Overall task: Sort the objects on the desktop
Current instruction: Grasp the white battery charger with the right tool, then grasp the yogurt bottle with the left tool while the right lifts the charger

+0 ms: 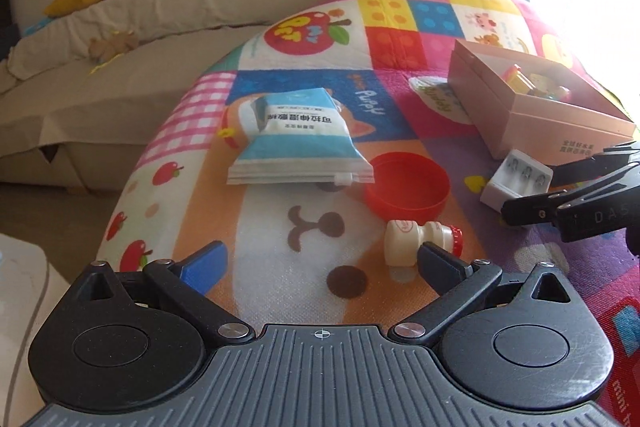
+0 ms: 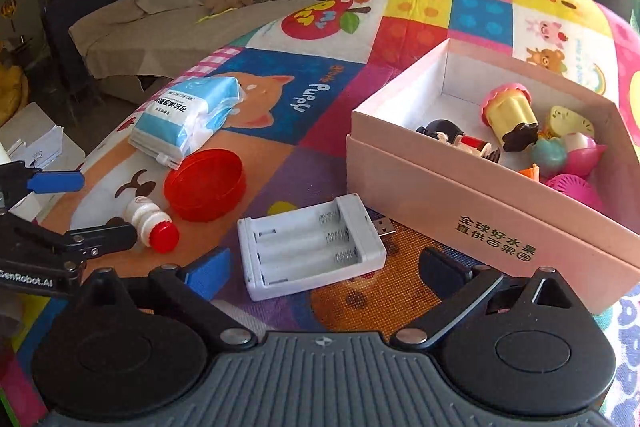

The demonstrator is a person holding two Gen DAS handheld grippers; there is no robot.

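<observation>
Battery charger (image 2: 312,247) between your wide right tongs (image 2: 324,271), box (image 2: 480,195) edge beside; left tongs (image 1: 320,263) wide above mat (image 1: 280,235).

Pink box (image 1: 532,115) cut off at right edge; contents partly hidden.

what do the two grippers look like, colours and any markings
Both look alike: black linkage arms with silver pivot screws over a ribbed grey base. The left gripper and right gripper each carry one blue finger pad and one black. White lettering marks their black side frames.
</observation>
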